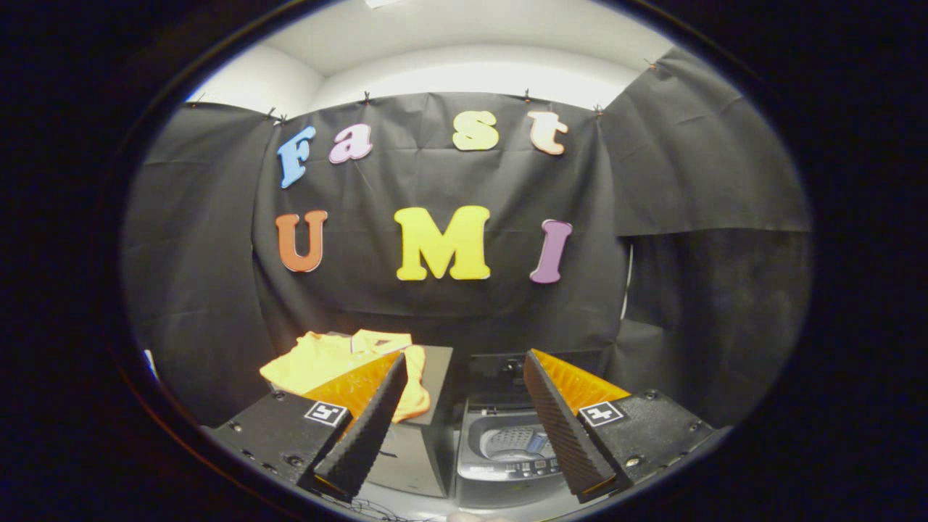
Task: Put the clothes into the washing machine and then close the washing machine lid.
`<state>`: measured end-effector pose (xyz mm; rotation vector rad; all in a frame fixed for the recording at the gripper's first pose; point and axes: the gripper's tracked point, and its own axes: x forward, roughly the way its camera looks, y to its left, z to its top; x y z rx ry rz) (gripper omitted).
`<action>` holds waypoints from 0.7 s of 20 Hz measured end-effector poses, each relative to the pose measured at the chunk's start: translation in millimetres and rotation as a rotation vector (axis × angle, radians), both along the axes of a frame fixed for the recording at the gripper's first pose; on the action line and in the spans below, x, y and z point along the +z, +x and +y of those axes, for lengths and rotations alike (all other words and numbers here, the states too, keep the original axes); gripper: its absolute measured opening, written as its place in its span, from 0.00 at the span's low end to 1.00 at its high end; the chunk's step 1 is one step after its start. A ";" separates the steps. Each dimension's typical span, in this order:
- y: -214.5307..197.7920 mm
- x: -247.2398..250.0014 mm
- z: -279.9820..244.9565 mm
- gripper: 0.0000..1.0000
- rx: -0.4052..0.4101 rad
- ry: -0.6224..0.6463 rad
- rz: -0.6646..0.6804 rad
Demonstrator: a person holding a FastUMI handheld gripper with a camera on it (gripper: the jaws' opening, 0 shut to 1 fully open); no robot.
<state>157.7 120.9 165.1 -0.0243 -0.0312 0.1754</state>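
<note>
A yellow garment (330,360) lies spread on a grey box-like stand (435,377), beyond my left finger, which covers part of it. To its right stands a small top-loading washing machine (507,449) with its lid (500,373) raised upright at the back; the drum opening shows between my fingers. My gripper (464,366) is open, fingers wide apart, nothing between them, hovering in front of and above both things.
Black cloth walls close the booth behind and on both sides. The stand and the washer sit side by side, nearly touching. Thin cables lie on the pale surface just below the stand.
</note>
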 end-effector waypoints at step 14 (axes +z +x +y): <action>130.7 7.7 181.0 1.00 0.134 0.014 0.177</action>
